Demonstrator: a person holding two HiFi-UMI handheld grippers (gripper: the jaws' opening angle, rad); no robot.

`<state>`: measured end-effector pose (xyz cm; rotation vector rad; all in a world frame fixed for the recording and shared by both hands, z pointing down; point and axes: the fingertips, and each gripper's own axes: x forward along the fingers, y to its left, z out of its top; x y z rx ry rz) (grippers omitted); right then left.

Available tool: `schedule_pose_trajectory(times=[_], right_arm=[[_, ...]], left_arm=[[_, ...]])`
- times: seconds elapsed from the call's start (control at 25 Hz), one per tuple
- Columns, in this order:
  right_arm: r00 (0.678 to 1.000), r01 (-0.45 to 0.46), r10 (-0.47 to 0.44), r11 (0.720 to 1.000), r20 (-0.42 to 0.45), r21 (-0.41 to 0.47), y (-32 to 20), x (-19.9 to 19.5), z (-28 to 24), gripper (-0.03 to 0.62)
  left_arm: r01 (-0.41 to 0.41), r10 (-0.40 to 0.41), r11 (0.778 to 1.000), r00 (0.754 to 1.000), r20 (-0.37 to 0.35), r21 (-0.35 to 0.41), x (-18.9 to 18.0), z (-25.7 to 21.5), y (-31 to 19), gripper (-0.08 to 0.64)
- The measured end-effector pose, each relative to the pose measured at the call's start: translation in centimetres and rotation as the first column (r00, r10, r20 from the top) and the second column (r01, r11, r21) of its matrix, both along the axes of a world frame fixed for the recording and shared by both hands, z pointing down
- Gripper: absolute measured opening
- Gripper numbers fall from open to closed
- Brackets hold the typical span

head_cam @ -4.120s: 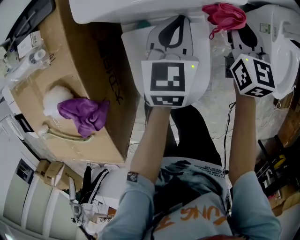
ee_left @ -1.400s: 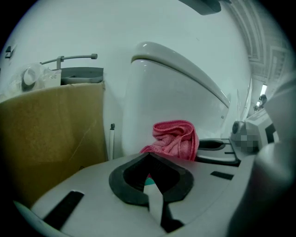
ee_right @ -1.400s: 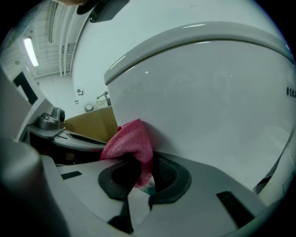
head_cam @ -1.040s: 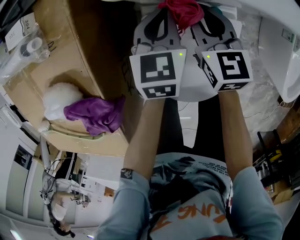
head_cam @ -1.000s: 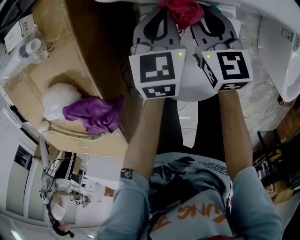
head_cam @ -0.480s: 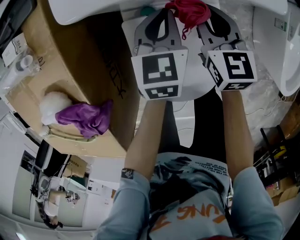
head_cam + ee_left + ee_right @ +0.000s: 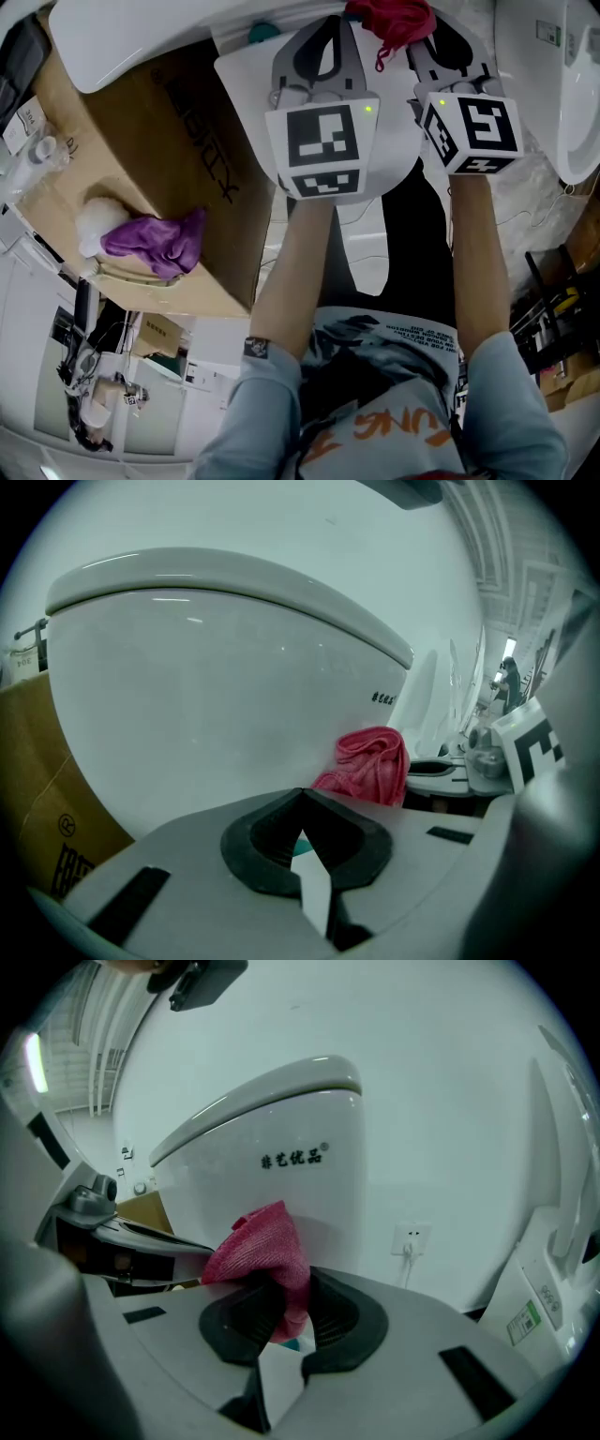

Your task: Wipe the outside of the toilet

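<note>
Currently pinching pink cloth (image 7: 259, 1246) in right gripper (image 7: 285, 1303), facing toilet (image 7: 272, 1133); holding left gripper (image 7: 302, 801) pressed together, empty. Likely risking cloth pulling free under rubbing, given bunched bite.

Both bare forearms (image 7: 302, 267) stretch forward; left grey gripper's (image 7: 300, 797) jaws meet empty, right grey gripper (image 7: 284, 1299) clamps a crumpled pink cloth (image 7: 262, 1241).
</note>
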<state>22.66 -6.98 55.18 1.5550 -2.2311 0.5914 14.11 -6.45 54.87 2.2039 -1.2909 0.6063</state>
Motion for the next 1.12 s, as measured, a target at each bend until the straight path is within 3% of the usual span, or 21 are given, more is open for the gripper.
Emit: schedule_pose_trajectory(times=[0.36, 0.64, 0.88, 1.12], right_arm=[[1.0, -0.014, 0.014, 1.0, -0.01, -0.004, -0.2, 4.6, 1.0, 0.077], [0.998, -0.024, 0.022, 0.999, -0.066, -0.028, 1.4, 5.9, 2.2, 0.077], [0.997, 0.045, -0.049, 0.997, -0.064, -0.064, 3.6, 1.1, 2.6, 0.076], [0.979, 0.202, -0.204, 0.977, -0.021, -0.066, 4.3, -8.7, 2.1, 0.075]], left_arm=[[-0.005, 0.005, 1.0, 1.0, -0.003, -0.009, 4.1, 0.5, 0.3, 0.025], [0.008, -0.008, 0.999, 1.0, -0.017, -0.033, 4.0, 1.4, 1.2, 0.025], [0.047, -0.047, 0.998, 0.999, -0.008, -0.049, -0.5, 1.6, 2.0, 0.025], [0.116, -0.115, 0.991, 0.993, 0.029, -0.072, -7.9, 2.4, 3.0, 0.025]])
